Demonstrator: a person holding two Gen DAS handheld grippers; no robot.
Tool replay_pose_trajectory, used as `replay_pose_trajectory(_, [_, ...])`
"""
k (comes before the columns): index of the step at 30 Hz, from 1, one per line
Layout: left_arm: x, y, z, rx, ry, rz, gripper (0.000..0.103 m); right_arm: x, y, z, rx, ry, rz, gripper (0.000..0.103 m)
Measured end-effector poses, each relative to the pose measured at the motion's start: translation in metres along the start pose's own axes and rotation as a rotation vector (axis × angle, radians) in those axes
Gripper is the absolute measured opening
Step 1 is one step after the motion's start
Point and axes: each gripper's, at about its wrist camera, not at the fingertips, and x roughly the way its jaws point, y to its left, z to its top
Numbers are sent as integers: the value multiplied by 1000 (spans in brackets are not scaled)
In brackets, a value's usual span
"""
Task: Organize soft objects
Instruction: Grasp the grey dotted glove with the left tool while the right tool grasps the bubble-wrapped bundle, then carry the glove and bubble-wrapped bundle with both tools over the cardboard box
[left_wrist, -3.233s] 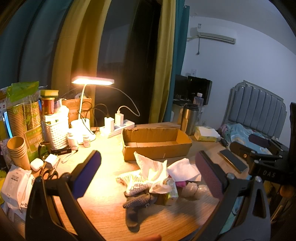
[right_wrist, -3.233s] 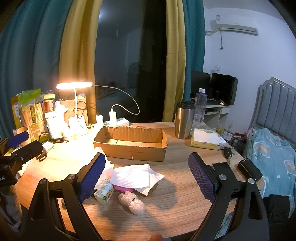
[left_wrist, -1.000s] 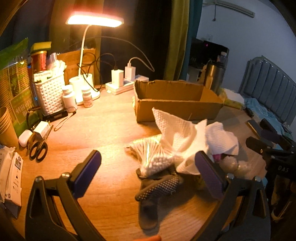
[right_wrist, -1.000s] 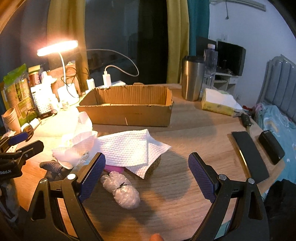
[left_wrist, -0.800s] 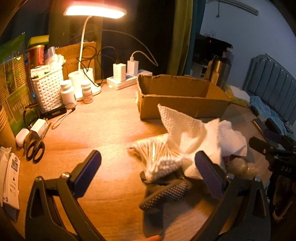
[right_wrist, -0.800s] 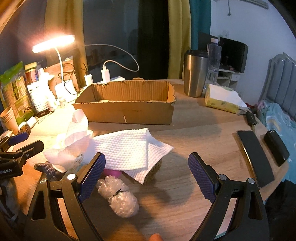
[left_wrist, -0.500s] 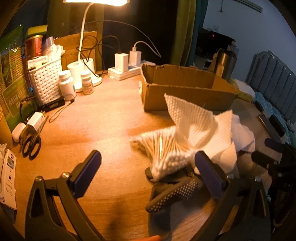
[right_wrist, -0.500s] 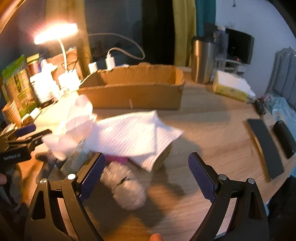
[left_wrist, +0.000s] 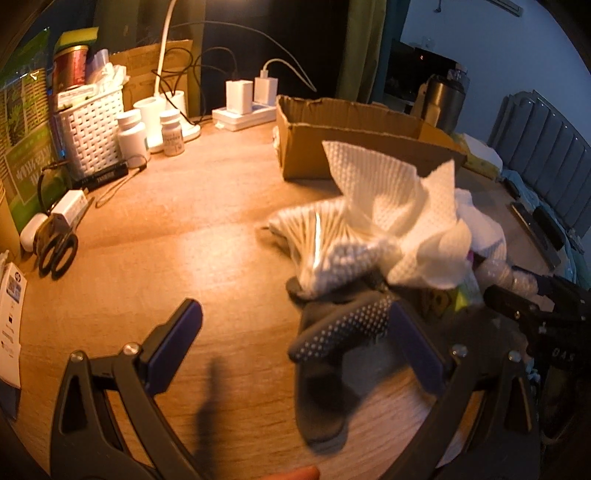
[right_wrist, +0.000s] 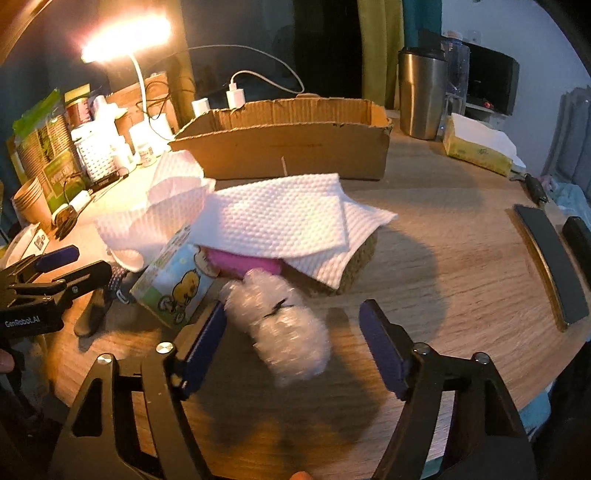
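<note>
A heap of soft things lies in front of an open cardboard box (left_wrist: 354, 147) (right_wrist: 295, 144). In the left wrist view my left gripper (left_wrist: 295, 347) is open; a dark dotted glove (left_wrist: 332, 343) lies between its fingers, below a bag of cotton swabs (left_wrist: 325, 240) and crumpled white paper towels (left_wrist: 399, 206). In the right wrist view my right gripper (right_wrist: 291, 343) is open around a bubble-wrap bundle (right_wrist: 284, 325). Beside it lie a cartoon tissue pack (right_wrist: 173, 284), a pink item (right_wrist: 240, 264), a sponge (right_wrist: 354, 266) and flat paper towels (right_wrist: 280, 218).
A desk lamp (right_wrist: 125, 37), white basket (left_wrist: 88, 125), pill bottles (left_wrist: 147, 133), power strip (left_wrist: 243, 110) and scissors (left_wrist: 55, 251) crowd the left. A steel tumbler (right_wrist: 421, 99), tissue box (right_wrist: 476, 147) and two dark flat objects (right_wrist: 554, 258) sit right.
Both grippers have moved forward and down to the heap. The glove now lies between the left fingers and the bubble-wrap bundle between the right fingers, whose gap has narrowed.
</note>
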Motion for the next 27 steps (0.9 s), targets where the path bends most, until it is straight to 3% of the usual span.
replay_pose_trajectory(3, [2,-1,-4,5,12,-6,101,1,3,-3,-6,5,11,55])
replay_pose_trajectory(6, [7,-4,-7,27,39,-23,91,0,2,-4,-5,-1,15,50])
replay_pose_trajectory(8, [8,-8,-8,44,48,-36,86,-2,2,-4,-6,-6,18,49])
replay_pose_trajectory(11, [14,-13,-9,55,80,-65,69,-5,3,-6,-12,-14,24,47])
replay_pose_trajectory(13, [15,-15,-9,58,89,-91,50,-8,4,-6,-15,-21,27,46])
replay_pose_trajectory(21, [14,-24,-6,68,91,-168,35,-22,4,-3,-19,-61,30,44])
replay_pose_trajectory(22, [11,-24,-6,70,83,-173,19,-24,3,-2,-16,-66,30,44])
replay_pose_trajectory(27, [-4,-28,-2,70,44,-212,18,-35,3,2,-21,-94,31,44])
